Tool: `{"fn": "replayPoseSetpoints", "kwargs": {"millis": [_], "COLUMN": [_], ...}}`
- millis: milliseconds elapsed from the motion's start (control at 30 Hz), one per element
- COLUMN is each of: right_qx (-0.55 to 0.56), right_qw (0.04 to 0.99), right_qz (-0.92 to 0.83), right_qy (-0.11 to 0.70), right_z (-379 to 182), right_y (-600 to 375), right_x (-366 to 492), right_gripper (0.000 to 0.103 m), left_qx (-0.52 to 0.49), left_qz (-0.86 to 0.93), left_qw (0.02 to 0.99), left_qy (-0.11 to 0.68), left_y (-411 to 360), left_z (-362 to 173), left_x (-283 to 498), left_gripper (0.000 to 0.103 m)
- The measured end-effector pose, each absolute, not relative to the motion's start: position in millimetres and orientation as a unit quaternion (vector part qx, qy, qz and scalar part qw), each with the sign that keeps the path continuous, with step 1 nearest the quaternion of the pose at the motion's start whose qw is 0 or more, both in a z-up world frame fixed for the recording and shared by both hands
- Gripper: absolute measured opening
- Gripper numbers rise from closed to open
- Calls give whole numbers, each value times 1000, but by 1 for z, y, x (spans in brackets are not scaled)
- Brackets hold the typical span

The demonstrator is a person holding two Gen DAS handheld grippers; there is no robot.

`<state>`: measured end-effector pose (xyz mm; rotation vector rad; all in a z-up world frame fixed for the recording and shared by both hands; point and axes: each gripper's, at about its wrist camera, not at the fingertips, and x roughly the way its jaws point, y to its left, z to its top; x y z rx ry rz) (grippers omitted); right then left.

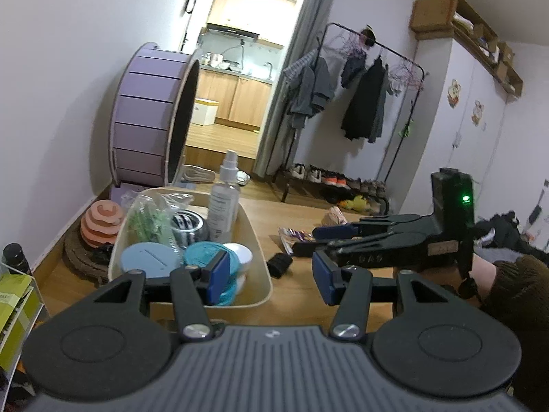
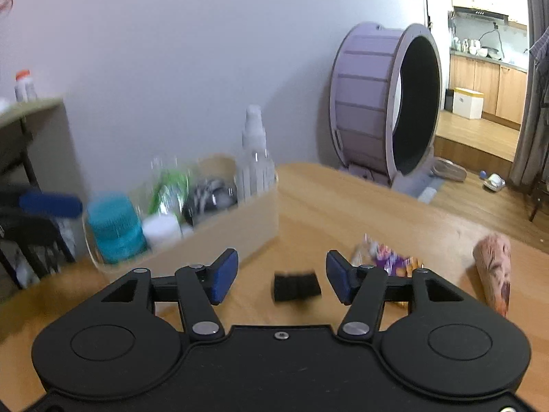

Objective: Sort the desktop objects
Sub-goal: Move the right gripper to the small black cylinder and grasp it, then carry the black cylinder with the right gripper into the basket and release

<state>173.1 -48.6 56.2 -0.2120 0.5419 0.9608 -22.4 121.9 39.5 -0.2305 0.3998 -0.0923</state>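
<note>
Right gripper (image 2: 281, 279) spread, empty, jaws either side of small black block (image 2: 296, 290) lying on the table (image 2: 326, 199). Left gripper (image 1: 271, 276) spread, empty, near the bin (image 1: 259, 250).

Risk: view is blurred; a fast close may nudge the block aside, or clip the snack packet (image 2: 387, 259) just right.

Loose on table: one block, one packet, one pink roll (image 2: 494, 267). One bin, crowded; one spray bottle (image 1: 224, 199) upright at far end.

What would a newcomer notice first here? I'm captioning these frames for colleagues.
The big lilac slatted wheel standing on the floor beyond the wooden table. Next, the cream oval bin at the table's left, crammed with a clear spray bottle and teal lidded jars. Both claws are open.
</note>
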Motion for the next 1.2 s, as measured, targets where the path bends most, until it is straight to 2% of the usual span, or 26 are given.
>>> {"fn": "replayPoseSetpoints", "kwargs": {"millis": [167, 300, 533, 633, 700, 733, 833, 933, 1200], "right_qx": [-133, -149, -170, -175, -167, -167, -156, -140, -91], "right_qw": [837, 837, 829, 823, 820, 821, 818, 821, 833], "right_qz": [454, 451, 455, 460, 466, 465, 468, 467, 471], "right_qy": [274, 273, 278, 283, 286, 286, 295, 297, 275], "right_z": [40, 35, 24, 20, 20, 21, 23, 27, 54], "right_y": [-36, -25, -16, -13, -13, -13, -16, -24, -42], "right_x": [173, 181, 188, 190, 190, 190, 192, 192, 187], "right_gripper": [59, 65, 65, 59, 42, 37, 36, 29, 28], "left_qx": [-103, -102, -95, -94, -95, -95, -96, -97, -99], "left_qz": [-50, -50, -59, -60, -60, -60, -59, -61, -62], "left_qw": [972, 970, 966, 966, 966, 966, 965, 966, 966], "left_qy": [207, 216, 234, 235, 235, 235, 235, 234, 230], "left_y": [116, 116, 111, 110, 111, 111, 111, 111, 112], "left_z": [35, 34, 32, 31, 31, 31, 31, 32, 33], "left_x": [-20, -17, -13, -12, -12, -12, -13, -14, -15], "left_gripper": [52, 53, 58, 58, 58, 58, 59, 59, 59]}}
